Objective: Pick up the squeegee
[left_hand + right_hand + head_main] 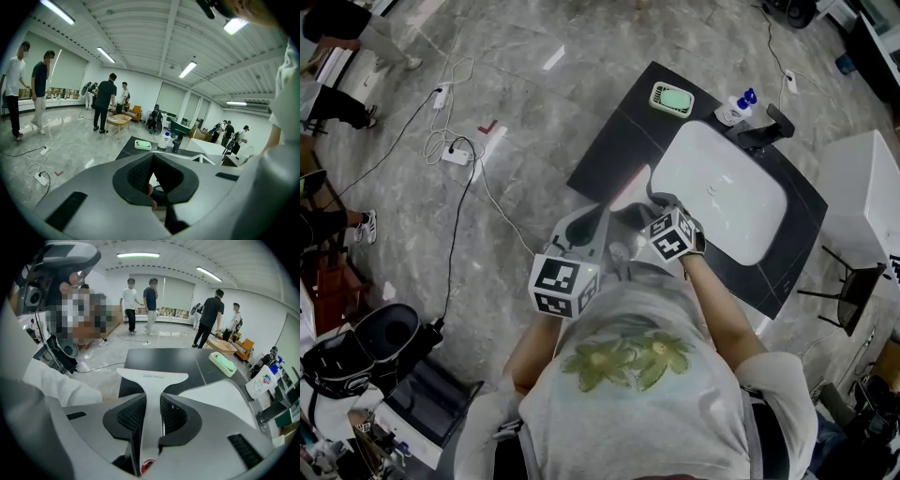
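Looking down, I hold both forearms bent in close to my chest, with my left tongs point(598, 214) and right tongs point(652, 202) side by side at the near edge of the black table point(623, 131). In the left gripper view, those tongs are pressed together, empty. In the right gripper view, my tongs pinch the handle of the white flat-bladed plastic squeegee point(152, 377), with its blade out over the table.

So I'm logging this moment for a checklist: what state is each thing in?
Squeegee: gripped by its handle, blade out ahead.
Right tongs: shut on squeegee.
Left tongs: shut, nothing between them.
Basin: empty.
Soap dish: holds a green bar.
Bottle: upright.
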`<state>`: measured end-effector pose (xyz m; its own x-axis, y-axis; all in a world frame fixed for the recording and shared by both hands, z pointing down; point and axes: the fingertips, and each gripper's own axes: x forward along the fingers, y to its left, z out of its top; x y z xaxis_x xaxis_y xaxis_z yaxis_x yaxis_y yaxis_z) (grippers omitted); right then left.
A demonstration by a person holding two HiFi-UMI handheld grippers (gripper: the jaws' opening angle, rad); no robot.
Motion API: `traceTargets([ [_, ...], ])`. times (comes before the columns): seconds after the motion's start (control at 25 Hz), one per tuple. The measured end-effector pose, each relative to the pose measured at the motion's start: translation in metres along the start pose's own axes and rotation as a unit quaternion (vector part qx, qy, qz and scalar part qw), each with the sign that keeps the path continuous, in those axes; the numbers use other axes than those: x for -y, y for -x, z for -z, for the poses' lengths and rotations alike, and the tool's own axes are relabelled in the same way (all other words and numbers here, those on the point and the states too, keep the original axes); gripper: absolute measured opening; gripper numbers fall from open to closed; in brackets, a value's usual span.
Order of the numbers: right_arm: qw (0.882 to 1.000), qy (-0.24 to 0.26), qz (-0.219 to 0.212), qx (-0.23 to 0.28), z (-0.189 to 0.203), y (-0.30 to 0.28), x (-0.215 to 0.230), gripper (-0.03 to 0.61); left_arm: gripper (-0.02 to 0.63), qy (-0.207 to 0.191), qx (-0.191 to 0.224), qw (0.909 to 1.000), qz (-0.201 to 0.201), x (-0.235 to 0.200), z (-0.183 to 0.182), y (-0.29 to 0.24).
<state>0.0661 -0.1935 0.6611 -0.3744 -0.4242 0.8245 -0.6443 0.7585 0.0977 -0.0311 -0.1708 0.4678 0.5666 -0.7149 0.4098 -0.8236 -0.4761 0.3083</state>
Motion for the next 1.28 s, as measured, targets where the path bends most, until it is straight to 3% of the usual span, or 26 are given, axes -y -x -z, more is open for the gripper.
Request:
traceTargets([
  [0.44,1.0,-0.025,0.008,0.016,-0.022,0.022,0.009,0.103,0.009,-0.002,0.001,1.0,0.004,0.002,0.001,0.002],
  [1.28,0.993,-0.039,0.046,0.102,-0.073,0.087,0.019,0.103,0.009,-0.014,0.002,0.9997,0.017,0.018,0.002,0.004],
])
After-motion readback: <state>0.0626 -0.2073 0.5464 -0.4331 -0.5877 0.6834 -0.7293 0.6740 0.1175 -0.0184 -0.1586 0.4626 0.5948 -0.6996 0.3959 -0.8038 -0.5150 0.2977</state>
